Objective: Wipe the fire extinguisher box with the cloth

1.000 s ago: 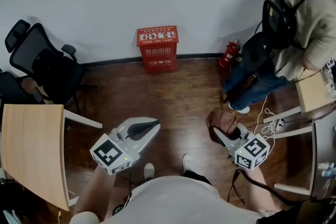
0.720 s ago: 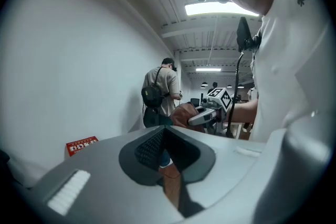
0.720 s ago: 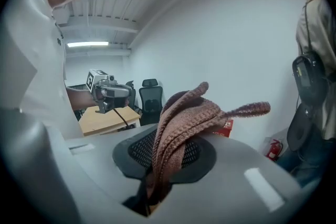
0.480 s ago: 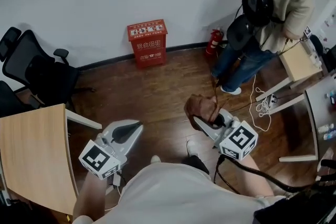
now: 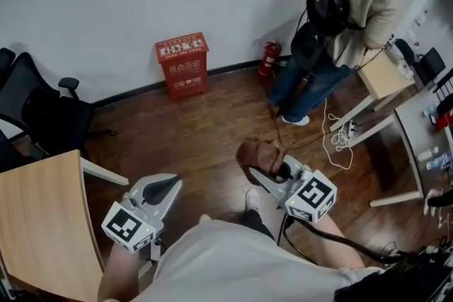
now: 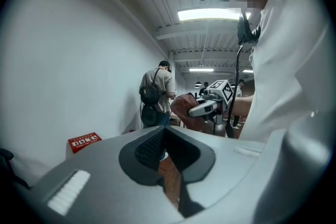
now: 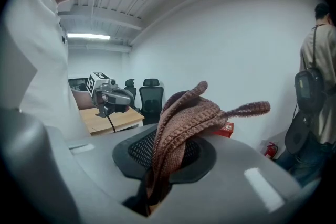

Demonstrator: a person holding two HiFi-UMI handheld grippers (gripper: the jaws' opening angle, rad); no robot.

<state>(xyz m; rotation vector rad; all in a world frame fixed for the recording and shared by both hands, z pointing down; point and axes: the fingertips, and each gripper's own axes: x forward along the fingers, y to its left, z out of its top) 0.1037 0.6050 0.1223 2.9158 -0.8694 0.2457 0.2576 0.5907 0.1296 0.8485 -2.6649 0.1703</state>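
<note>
The red fire extinguisher box stands on the floor against the white wall, well ahead of both grippers. It also shows small in the left gripper view as the red box. My right gripper is shut on a brown knitted cloth, which bunches up out of the jaws as the cloth. The box peeks out just behind it there. My left gripper hangs low at the left, shut with nothing in it, jaws together.
A person with a black backpack stands at the right by a small table. A red fire extinguisher stands by the wall. Black office chairs and a wooden table are at the left. Cables lie on the wooden floor.
The head view has swung right, so the box now sits further left. My right gripper with the cloth has drifted left, and the left gripper has dropped lower. The bystander has shifted left.
</note>
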